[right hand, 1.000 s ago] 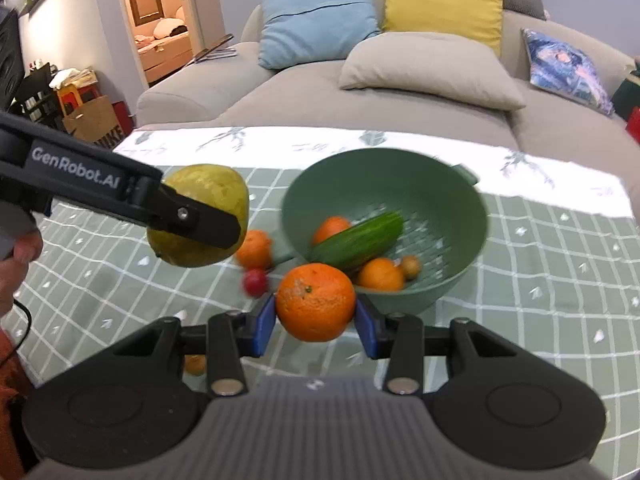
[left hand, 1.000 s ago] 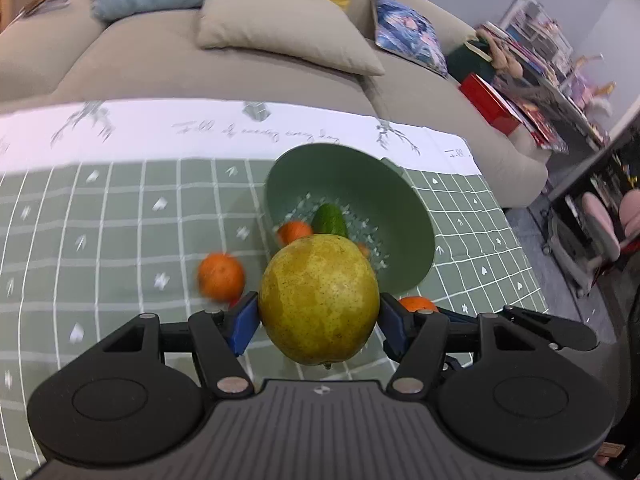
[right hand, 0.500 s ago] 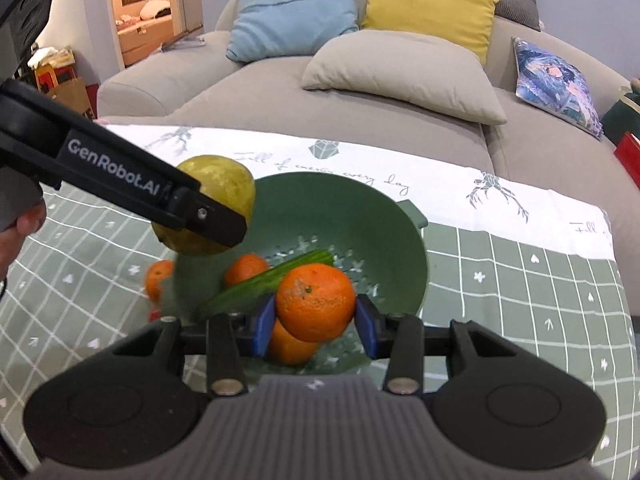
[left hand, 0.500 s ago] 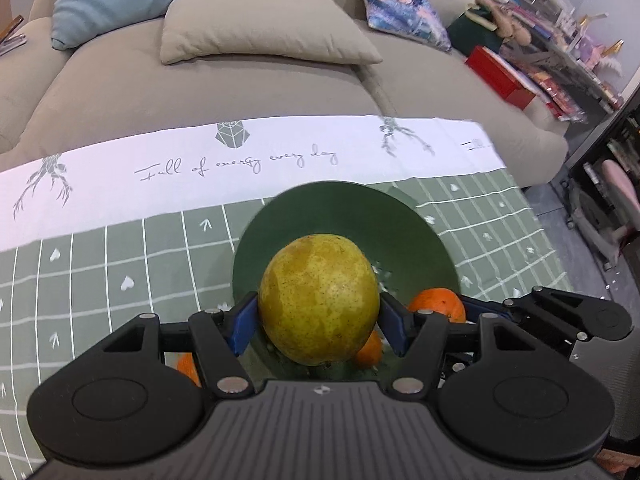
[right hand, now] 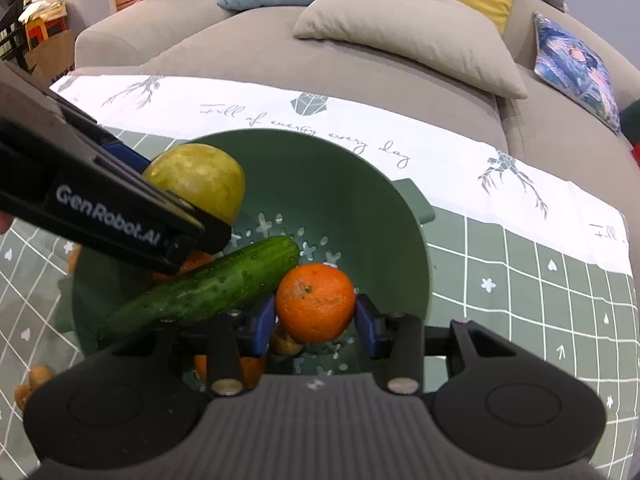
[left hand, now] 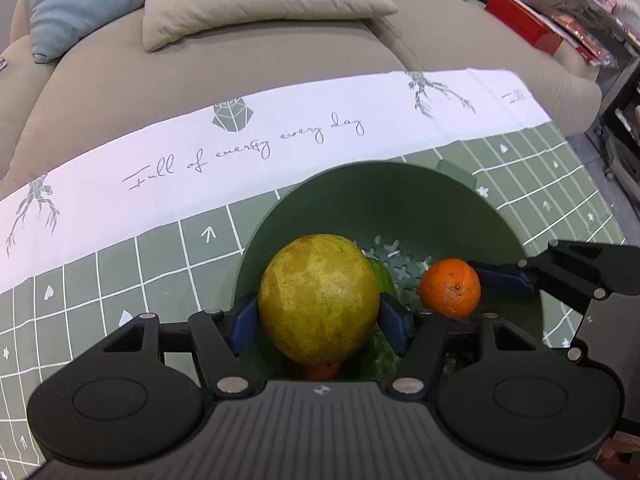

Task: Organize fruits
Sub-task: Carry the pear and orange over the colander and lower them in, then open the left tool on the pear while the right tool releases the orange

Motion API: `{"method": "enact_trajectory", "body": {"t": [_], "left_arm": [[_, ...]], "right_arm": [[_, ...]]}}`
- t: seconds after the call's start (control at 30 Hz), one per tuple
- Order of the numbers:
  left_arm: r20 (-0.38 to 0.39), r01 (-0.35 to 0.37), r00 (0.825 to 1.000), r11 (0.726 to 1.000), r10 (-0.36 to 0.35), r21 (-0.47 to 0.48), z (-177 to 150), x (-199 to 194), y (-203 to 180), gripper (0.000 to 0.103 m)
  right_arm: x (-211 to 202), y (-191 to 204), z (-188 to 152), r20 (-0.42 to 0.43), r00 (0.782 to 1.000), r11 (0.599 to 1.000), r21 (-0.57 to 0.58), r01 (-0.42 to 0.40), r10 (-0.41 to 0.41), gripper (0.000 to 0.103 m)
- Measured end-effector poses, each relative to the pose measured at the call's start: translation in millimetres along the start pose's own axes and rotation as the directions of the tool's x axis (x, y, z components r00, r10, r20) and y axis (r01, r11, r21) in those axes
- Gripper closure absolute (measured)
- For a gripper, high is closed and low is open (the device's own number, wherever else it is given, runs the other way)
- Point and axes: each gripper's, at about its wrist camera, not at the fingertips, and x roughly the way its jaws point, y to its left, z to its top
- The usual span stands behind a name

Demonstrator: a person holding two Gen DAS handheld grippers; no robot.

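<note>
over tablecloth, left tool clamps pear, right tool clamps orange; only right view shows cucumber.

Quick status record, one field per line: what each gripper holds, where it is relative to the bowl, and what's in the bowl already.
left gripper: shut on the pear
right gripper: shut on the orange
position: both fruits held over the inside of the green bowl, not yet released
bowl contents: cucumber lying across it, more orange fruit partly hidden beneath, a small brown fruit below the right gripper
bowl location: on the green checked tablecloth, sofa behind
outside bowl: small orange-brown fruits at its left, on the cloth
</note>
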Motion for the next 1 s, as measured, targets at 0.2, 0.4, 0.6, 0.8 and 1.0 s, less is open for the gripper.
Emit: {"method": "enact_trajectory", "body": {"t": [0.2,0.4,0.6,0.8,1.0], "left_arm": [[-0.002,-0.014,1.000,0.998,0.014,0.057,2,7,-8,0.030],[-0.003,-0.008,1.000,0.998,0.009,0.062,2,11,-9,0.030],[0.012,-0.014,1.000,0.997,0.013,0.072,-1,10,-10,0.027],[0.031,-0.007,1.000,0.999,0.006,0.048,1,3,-6,0.021],[0.076,-0.004,0.997,0.999,0.001,0.048,4,-16,-5,0.018]], "right_arm": [[10,6,4,-0.007,1.000,0.999,-0.042,0.005,-0.005,0.064],[13,7,6,-0.009,1.000,0.999,-0.052,0.010,-0.011,0.063],[10,6,4,-0.003,1.000,0.999,-0.037,0.004,-0.005,0.063],[3,2,5,0.020,1.000,1.000,-0.013,0.002,-0.002,0.051],[-10,2,7,0.040,0.999,1.000,0.005,-0.009,0.009,0.051]]}}
